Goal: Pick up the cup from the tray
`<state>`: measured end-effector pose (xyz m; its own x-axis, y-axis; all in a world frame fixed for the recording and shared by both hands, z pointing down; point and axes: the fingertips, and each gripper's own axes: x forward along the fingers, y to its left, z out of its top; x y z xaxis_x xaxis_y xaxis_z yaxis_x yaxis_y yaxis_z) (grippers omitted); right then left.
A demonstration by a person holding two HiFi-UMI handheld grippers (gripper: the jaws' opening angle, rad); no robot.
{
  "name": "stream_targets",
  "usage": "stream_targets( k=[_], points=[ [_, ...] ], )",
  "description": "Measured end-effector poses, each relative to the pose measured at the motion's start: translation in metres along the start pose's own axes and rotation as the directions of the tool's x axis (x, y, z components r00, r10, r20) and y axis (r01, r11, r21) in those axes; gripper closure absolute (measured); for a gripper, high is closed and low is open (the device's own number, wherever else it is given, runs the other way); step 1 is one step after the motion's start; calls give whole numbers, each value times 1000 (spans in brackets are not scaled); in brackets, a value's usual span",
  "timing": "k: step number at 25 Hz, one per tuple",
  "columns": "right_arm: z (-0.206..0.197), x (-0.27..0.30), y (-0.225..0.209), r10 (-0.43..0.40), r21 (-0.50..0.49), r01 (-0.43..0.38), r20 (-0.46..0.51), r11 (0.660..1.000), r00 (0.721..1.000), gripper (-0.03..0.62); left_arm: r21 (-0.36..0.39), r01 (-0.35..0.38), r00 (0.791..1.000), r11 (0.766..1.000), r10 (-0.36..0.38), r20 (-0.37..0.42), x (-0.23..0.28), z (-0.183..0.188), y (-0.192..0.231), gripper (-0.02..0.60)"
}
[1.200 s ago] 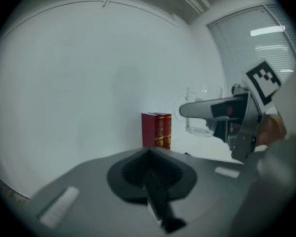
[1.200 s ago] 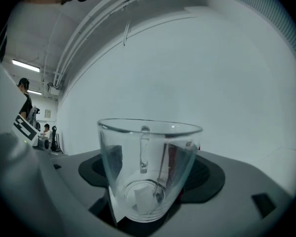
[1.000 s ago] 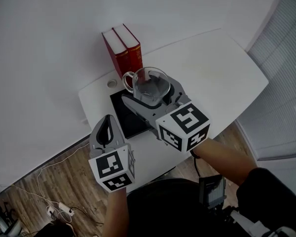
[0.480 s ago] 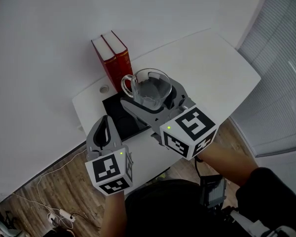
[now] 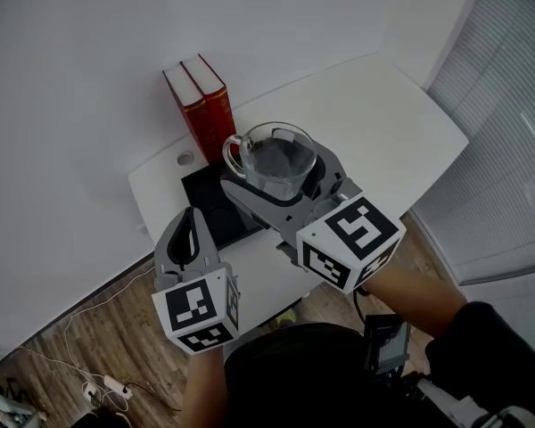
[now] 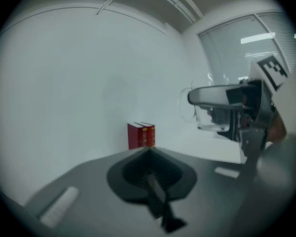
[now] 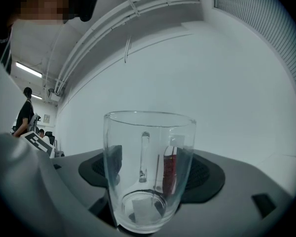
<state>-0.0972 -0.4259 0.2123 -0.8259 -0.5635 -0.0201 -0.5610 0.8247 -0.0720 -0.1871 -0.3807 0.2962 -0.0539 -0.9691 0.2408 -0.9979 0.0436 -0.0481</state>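
A clear glass cup (image 5: 281, 157) with a handle hangs in the air above the white table (image 5: 383, 114), and my right gripper (image 5: 285, 175) is shut on it. In the right gripper view the cup (image 7: 148, 172) stands upright between the dark pads, its handle facing away. The black tray (image 5: 205, 201) lies below and left of the cup, partly hidden by the gripper. My left gripper (image 5: 189, 234) is shut and holds nothing, low at the table's near left edge. From the left gripper view the cup (image 6: 202, 113) shows raised at the right.
Two red books (image 5: 201, 105) stand upright at the table's far left, behind the tray. A small round hole (image 5: 185, 159) sits beside them. Cables and a power strip (image 5: 98, 386) lie on the wooden floor. Window blinds (image 5: 508, 105) run along the right.
The right gripper has carried the cup a little higher and rightward, away from the tray. The left gripper stays where it was, still shut.
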Motion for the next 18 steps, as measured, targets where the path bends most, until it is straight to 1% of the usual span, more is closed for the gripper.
stream_targets(
  k=[6, 18],
  points=[
    [5, -7, 6, 12, -4, -12, 20, 1000, 1000, 188, 7, -5, 1000, 1000, 4, 12, -9, 2, -4, 578],
    [4, -8, 13, 28, 14, -29, 34, 999, 999, 189, 15, -17, 1000, 1000, 17, 9, -17, 1, -4, 578]
  ],
)
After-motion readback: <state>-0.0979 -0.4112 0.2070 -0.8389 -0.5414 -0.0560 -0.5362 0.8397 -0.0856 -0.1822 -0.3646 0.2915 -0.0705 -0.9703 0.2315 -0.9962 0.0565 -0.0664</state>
